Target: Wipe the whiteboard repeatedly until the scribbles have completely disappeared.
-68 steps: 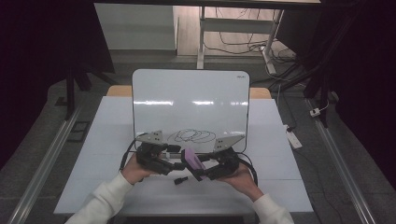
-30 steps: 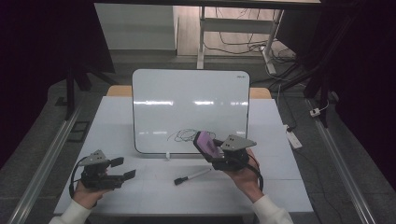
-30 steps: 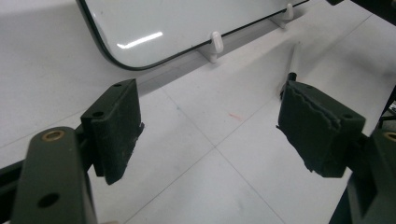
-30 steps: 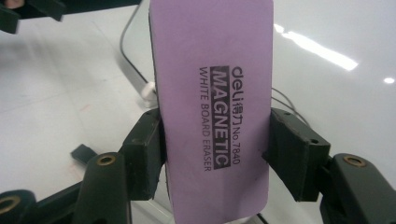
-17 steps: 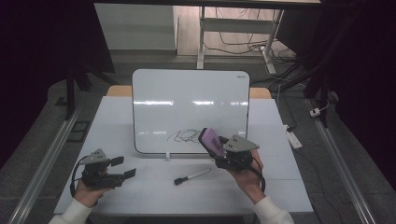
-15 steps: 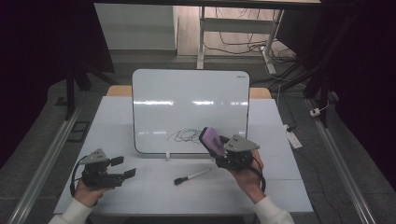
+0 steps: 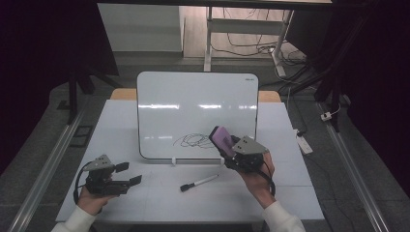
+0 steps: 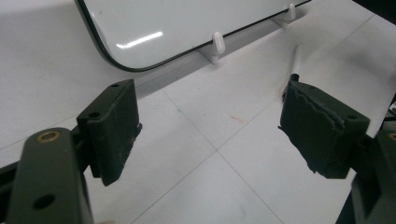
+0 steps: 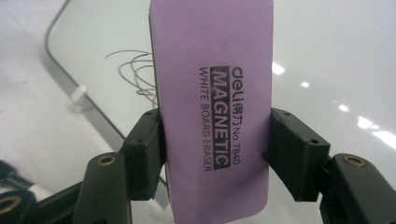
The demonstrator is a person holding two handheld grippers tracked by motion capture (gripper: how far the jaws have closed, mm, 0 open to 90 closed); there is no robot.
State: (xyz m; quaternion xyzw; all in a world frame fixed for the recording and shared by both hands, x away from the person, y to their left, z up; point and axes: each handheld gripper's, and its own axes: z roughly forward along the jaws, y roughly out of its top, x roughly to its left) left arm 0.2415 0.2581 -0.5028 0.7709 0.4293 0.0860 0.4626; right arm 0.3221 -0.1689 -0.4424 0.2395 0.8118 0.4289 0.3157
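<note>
Jaws of the right gripper [image 7: 231, 151] clamp a purple whiteboard eraser [image 9: 212, 107] by its long sides, right of centre in the high view, just over the black scribble [image 7: 193, 140] on the whiteboard [image 7: 193, 101]. At lower left, the left gripper [image 7: 126, 173] hovers with jaws spread, empty, over the worktop [image 7: 290, 193]. A marker [image 7: 198, 182] lies between them.

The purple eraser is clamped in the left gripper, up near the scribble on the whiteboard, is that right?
Not quite: the right gripper clamps the purple eraser, as the right gripper view shows. The left gripper is open. The eraser is indeed near the scribble on the whiteboard.
</note>
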